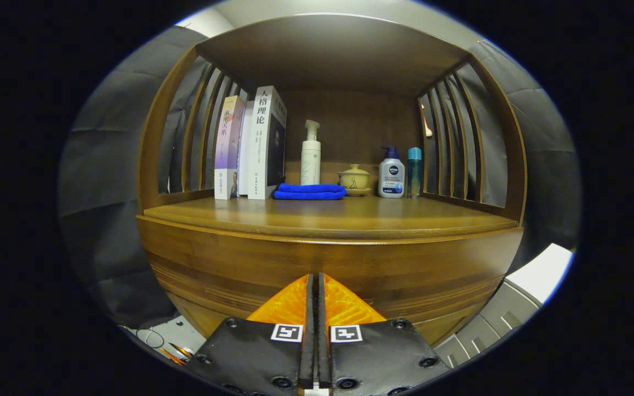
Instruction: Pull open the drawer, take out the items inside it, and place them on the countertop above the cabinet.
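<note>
The wooden cabinet (328, 264) faces the gripper (316, 280), its long front running left to right; no drawer outline can be made out. On the countertop (328, 215), far back: three upright books (251, 146), a folded blue towel (310, 191), three bottles (310, 154), one lidded cup (354, 179). The gripper's fingers are closed together on nothing, near the cabinet front.

Gripper (315, 280) with 2 dark screw-studded plates, 2 square black-and-white markers, ribbed jaws pressed together
</note>
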